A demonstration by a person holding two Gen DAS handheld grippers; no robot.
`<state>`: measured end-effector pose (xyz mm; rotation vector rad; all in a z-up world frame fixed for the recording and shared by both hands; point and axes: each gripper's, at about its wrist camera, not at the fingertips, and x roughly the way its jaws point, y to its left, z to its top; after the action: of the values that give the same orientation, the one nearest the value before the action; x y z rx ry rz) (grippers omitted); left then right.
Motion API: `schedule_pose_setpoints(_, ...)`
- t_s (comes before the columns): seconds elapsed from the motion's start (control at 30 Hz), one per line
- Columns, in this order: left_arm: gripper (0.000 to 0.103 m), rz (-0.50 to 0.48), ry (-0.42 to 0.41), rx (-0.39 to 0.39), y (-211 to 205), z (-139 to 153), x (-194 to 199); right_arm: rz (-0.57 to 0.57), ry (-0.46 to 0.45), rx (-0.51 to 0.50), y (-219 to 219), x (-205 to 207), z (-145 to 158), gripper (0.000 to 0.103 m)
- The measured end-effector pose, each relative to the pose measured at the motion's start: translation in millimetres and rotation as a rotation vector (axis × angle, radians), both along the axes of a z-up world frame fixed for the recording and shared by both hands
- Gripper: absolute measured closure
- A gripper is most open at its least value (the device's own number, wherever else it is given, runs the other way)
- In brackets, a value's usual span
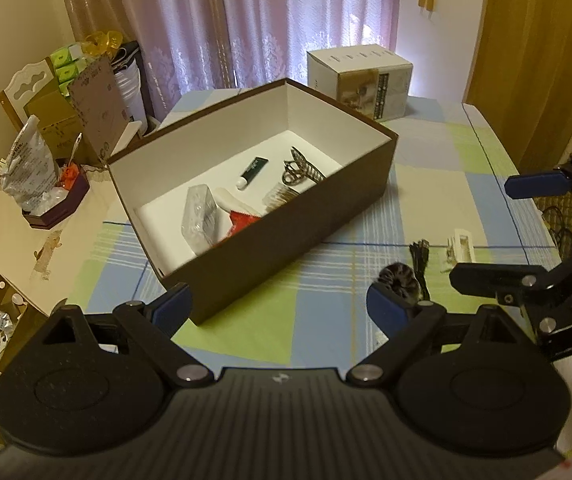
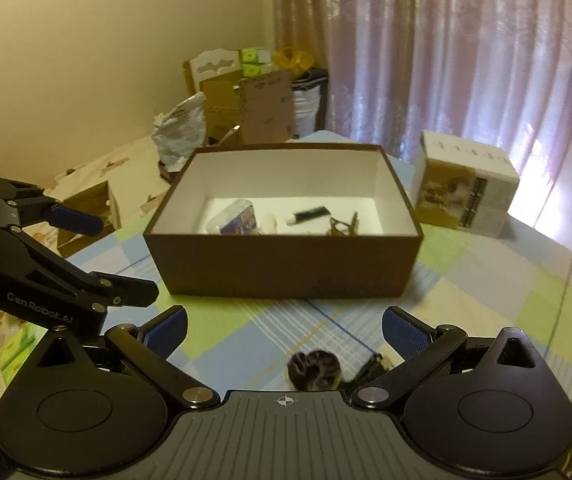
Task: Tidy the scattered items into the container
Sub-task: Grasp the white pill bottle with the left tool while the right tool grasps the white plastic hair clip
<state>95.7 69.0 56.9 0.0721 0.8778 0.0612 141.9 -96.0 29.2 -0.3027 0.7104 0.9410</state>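
Hovering wide open and empty above the scrunchie (image 2: 314, 370): right claw (image 2: 284, 334), left claw (image 1: 279, 310) likewise.

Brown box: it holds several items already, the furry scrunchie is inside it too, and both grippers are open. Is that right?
Not quite. The scrunchie is not in the brown box; the left wrist view shows it lying on the tablecloth in front of the box, beside a black bundle. The rest holds: the box contains several items, and the left gripper and right gripper are open.
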Motion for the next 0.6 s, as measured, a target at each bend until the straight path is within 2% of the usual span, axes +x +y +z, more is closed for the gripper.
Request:
schedule_pose_setpoints(0.4,0.011,-0.046,0.115,-0.044,-11,-48,-11,-0.125,0.082,-0.047,-40,-16,-37,0.002)
schedule_pose_setpoints(0.6,0.012,-0.101,0.157,-0.074,-21,-68,-8,-0.201,0.138,-0.082,-55,-19,-58,0.002)
